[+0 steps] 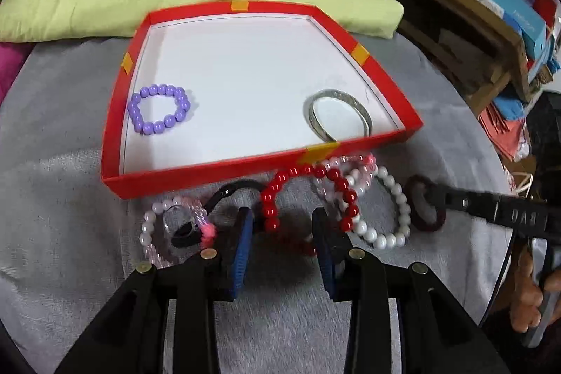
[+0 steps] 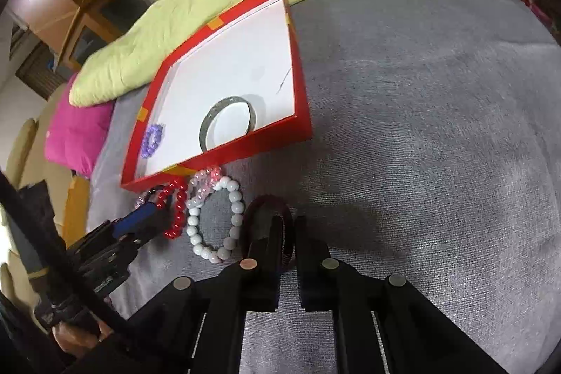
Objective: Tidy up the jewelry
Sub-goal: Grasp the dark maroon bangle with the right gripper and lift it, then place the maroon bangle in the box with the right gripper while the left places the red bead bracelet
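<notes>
Jewelry lies partly inside, partly outside your red box [image 1: 115, 142]. Inside, on its white floor: a purple bead bracelet [image 1: 159, 109] near the left wall, and a silver bangle [image 1: 338, 118] at the near right corner, its front arc cut off by the near wall. Outside, along that wall on the grey cloth [image 1: 63, 198]: a red bead bracelet [image 1: 277, 198], a white bead bracelet [image 1: 392, 216], a tangle of clear pink beads [image 1: 350, 170] and a pale bracelet overlapped by a black ring [image 1: 224, 191]; their overlaps are hard to separate. Your left gripper [image 1: 282, 226] stands wide, its fingers straddling the red beads, the nearest of which it hides. Your right gripper [image 2: 289, 226] is narrowed on the rim of a dark maroon ring [image 2: 259, 202]; whether the pads actually pinch it you cannot tell.
</notes>
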### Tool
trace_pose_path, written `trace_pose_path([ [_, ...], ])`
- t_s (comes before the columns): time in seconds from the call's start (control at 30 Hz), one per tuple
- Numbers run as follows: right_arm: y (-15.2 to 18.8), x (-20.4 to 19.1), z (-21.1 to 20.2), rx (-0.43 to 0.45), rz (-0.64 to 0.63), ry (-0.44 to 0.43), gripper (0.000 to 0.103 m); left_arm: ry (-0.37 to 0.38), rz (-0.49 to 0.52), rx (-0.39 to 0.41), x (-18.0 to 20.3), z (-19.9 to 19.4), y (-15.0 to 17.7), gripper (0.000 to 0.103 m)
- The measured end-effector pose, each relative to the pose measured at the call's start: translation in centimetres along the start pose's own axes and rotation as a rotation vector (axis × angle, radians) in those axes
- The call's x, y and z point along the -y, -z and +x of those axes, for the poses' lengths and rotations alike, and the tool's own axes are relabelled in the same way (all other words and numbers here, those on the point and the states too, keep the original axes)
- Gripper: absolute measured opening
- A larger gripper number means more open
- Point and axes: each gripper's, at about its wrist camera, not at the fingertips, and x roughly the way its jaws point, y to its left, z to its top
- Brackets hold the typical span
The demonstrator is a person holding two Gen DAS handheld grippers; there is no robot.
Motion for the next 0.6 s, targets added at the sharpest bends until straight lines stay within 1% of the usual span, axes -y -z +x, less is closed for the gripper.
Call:
trace_pose_path([
  [0.03,0.1,-0.2,0.0,0.003,-0.012,0.004,0.015,0.018,-0.004,-0.001,0.0,0.0,-0.1,0.035],
  [0.07,0.2,-0.5,0.0,0.014,-0.034,0.014,0.015,0.038,-0.007,-0.001,0.0,0.1,-0.1,0.027],
  [0.1,0.3,-0.6,0.1,0.020,-0.051,0.023,0.015,0.034,-0.005,-0.002,-0.1,0.1,-0.1,0.021],
  [0.13,0.4,-0.7,0.0,0.025,-0.069,0.028,0.015,0.029,-0.001,-0.001,-0.1,0.0,-0.1,0.012],
  [0.17,0.5,-0.9,0.0,0.030,-0.090,0.034,0.009,0.041,-0.001,-0.004,-0.2,0.0,0.0,0.010],
  [0.2,0.6,-1.2,-0.2,0.042,-0.113,0.042,0.005,0.056,-0.002,-0.002,-0.2,-0.2,0.0,0.010],
  [0.27,0.6,-1.2,-0.8,0.066,-0.123,0.032,0.005,0.067,0.020,0.018,0.1,-1.0,0.2,0.010],
  [0.37,0.5,-0.8,-2.0,0.099,-0.110,-0.014,0.005,0.088,0.052,0.059,0.5,-2.5,0.5,0.010],
  [0.47,0.4,-0.5,-3.6,0.145,-0.099,-0.066,0.005,0.102,0.063,0.090,0.4,-3.9,0.6,0.010],
  [0.6,0.2,-1.4,-4.6,0.211,-0.095,-0.090,0.005,0.123,0.071,0.148,0.4,-6.0,0.3,0.009],
])
